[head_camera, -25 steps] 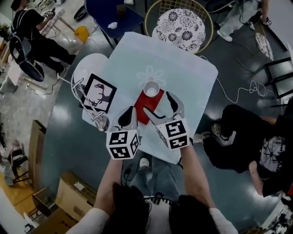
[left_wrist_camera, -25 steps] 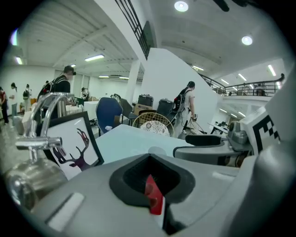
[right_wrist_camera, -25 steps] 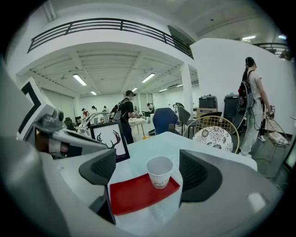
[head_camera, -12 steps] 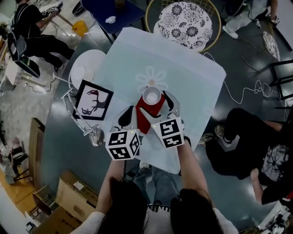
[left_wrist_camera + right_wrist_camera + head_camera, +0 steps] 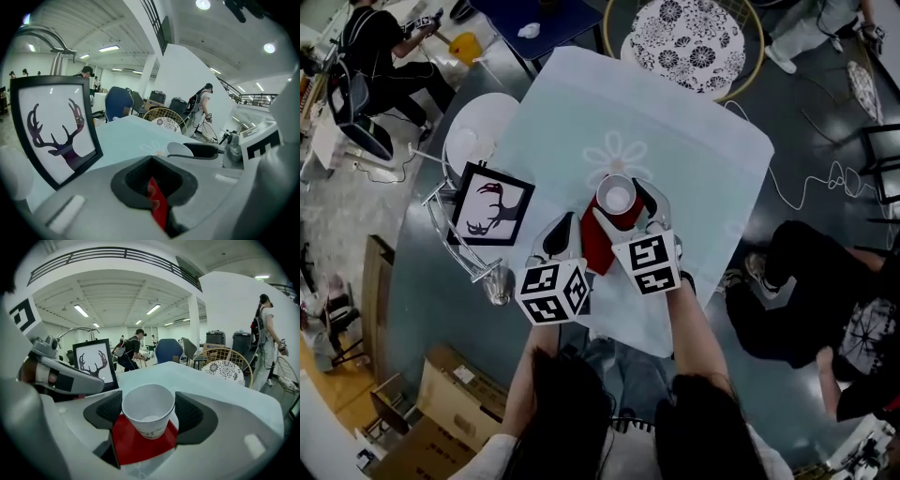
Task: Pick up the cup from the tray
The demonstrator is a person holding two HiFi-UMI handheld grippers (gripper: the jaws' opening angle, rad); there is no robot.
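A white paper cup (image 5: 617, 197) (image 5: 147, 409) stands upright on the far end of a small red tray (image 5: 595, 246) (image 5: 140, 446) on the pale table. My right gripper (image 5: 622, 204) (image 5: 147, 411) is open, with one dark pad on each side of the cup; thin gaps show beside the cup wall. My left gripper (image 5: 565, 234) (image 5: 152, 185) is shut on the tray's left edge (image 5: 157, 204). From the left gripper view, the cup (image 5: 180, 149) sits beside a right fingertip (image 5: 206, 151).
A framed deer picture (image 5: 487, 202) (image 5: 96, 361) leans on a wire stand (image 5: 455, 225) at the table's left edge, with a glass (image 5: 499, 284) near it. The pale table (image 5: 684, 141) extends beyond the cup. A patterned round chair (image 5: 684, 33) stands behind; a person (image 5: 825, 300) sits at right.
My right gripper has moved forward, so that its jaws now flank the cup instead of trailing behind it. The left gripper has kept its hold on the tray.
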